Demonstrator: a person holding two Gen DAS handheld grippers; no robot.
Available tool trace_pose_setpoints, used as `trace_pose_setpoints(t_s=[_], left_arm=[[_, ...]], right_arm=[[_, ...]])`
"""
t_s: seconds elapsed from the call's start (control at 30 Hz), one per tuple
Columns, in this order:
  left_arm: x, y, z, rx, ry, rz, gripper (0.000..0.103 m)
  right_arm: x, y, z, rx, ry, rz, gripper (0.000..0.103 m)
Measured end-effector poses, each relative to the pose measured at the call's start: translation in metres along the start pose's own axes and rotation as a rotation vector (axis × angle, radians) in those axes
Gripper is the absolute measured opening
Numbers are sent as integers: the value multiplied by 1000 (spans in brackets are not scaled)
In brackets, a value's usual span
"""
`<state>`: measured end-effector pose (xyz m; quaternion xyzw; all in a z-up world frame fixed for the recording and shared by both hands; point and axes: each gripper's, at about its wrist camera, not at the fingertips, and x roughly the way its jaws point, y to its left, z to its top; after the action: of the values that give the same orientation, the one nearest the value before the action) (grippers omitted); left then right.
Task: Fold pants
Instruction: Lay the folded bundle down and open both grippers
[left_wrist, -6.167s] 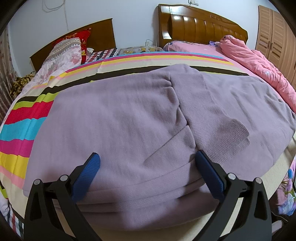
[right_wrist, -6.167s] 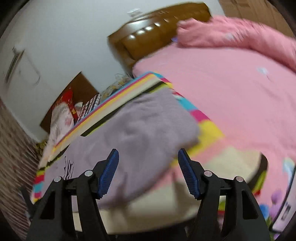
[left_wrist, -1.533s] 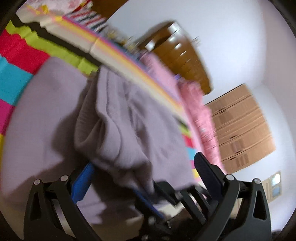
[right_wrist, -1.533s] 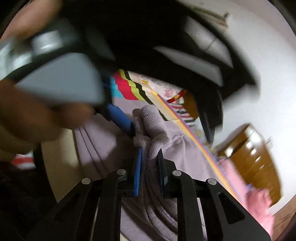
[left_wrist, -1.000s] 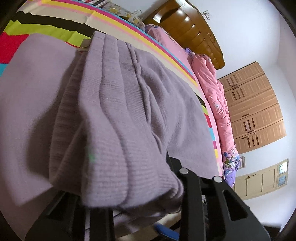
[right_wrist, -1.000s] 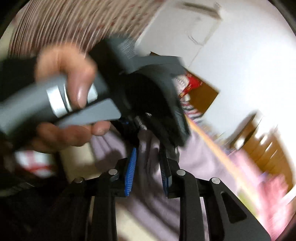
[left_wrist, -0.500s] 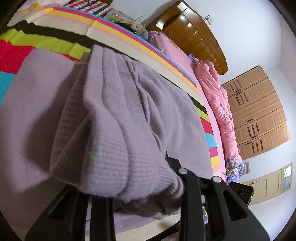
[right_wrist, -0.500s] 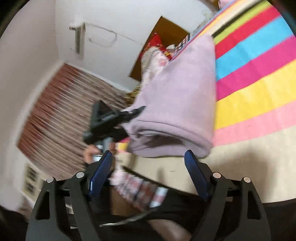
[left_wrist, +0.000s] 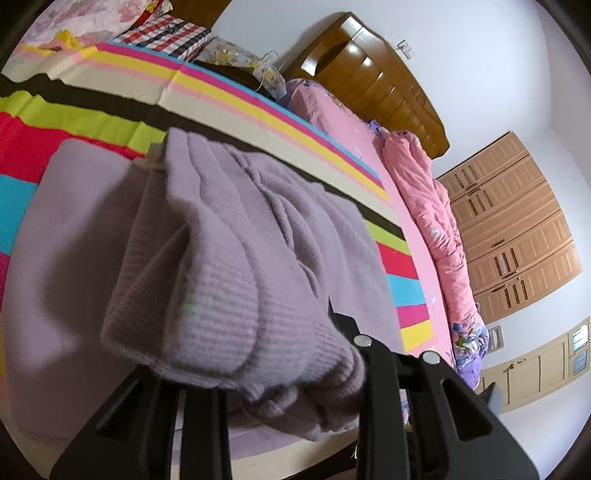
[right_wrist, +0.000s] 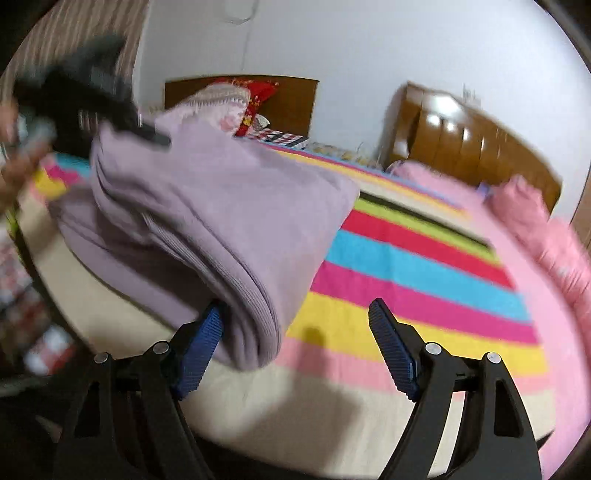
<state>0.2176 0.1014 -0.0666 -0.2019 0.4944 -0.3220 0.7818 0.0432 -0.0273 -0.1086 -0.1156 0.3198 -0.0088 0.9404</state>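
Lilac pants (left_wrist: 229, 280) clamped (bunched) in left gripper (left_wrist: 258, 369); right gripper (right_wrist: 295, 332) spread wide.

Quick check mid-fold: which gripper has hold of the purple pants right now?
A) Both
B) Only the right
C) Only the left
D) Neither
C: the left gripper is closed on a bunched edge of the purple pants and lifts it off the striped bedspread, while the right gripper stands wide open, pinching nothing.
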Motion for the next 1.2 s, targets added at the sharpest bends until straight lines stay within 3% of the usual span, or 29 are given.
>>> trace_pose_setpoints(t_s=[0.17,0.3,0.37,0.43,0.47,0.53,0.57,0.83,0.97,1.13,1.2], left_arm=[[-34,-20,10,78,-116,-12,23],[-79,-39,12,180,-201,1,23],[-99,-22,0,178,-251,14,23],[-100,15,-14,106,-273,38,23],[-88,55,-25,17,-250,67,23],[-61,107,-44,-119,-175,24,23],[-62,114,-56,-94,-240,-29,24],[-68,84,-50,-14,-234,79,26],[-67,99,-56,-52,-239,17,30],[-70,97,-59,-41,-241,47,36],[-74,90,-60,-40,-239,82,44]], right_arm=[[2,13,-8,-99,-42,-142,78],[-7,20,-2,-153,-97,-189,82],[-10,26,-1,-176,-113,-198,84],[-2,27,-5,-175,-81,-178,85],[3,26,-6,-172,-58,-161,86],[3,24,-6,-163,-58,-159,86],[2,25,-5,-180,-55,-161,86],[1,19,-2,-148,-43,-148,86],[2,18,-5,-138,-37,-118,87],[-2,4,-6,-123,-28,19,87],[-10,-4,-9,-121,-33,99,88]])
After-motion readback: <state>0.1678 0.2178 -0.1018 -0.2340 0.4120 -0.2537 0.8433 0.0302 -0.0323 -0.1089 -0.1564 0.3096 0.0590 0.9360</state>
